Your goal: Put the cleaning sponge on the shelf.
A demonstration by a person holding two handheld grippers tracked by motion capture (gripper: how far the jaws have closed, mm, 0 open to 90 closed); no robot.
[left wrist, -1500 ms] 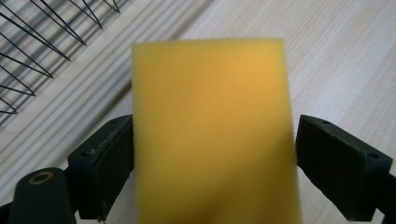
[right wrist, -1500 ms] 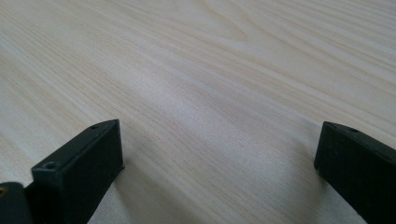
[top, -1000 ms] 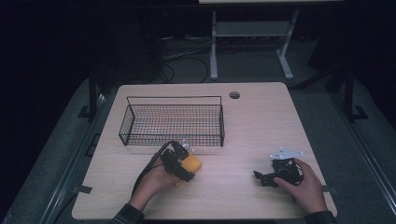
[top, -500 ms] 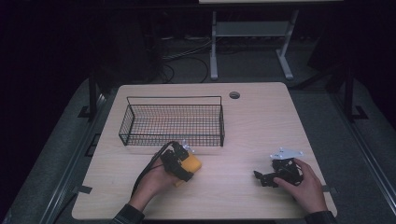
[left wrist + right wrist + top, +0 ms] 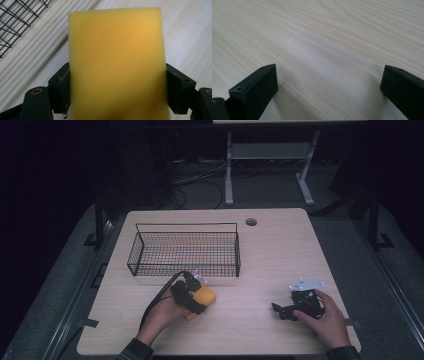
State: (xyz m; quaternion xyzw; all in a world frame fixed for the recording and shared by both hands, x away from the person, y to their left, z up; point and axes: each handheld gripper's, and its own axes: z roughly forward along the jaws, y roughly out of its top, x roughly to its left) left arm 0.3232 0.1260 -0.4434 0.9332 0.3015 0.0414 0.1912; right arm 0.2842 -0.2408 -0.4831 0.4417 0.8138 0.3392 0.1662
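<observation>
A yellow sponge (image 5: 204, 297) sits between the jaws of my left gripper (image 5: 192, 295), low over the table just in front of the wire basket (image 5: 186, 251). Seen from the left gripper view, the sponge (image 5: 117, 62) is pressed on both sides by the black jaws, so my left gripper (image 5: 117, 82) is shut on it. My right gripper (image 5: 282, 311) rests on the table at the front right, pointing left. Its jaws stand wide apart in the right gripper view (image 5: 329, 85), with bare wood between them.
The black wire basket holds nothing and stands at mid-left of the light wood table (image 5: 280, 255). A cable hole (image 5: 251, 222) lies near the far edge. A corner of the basket (image 5: 15, 22) shows at upper left of the left gripper view.
</observation>
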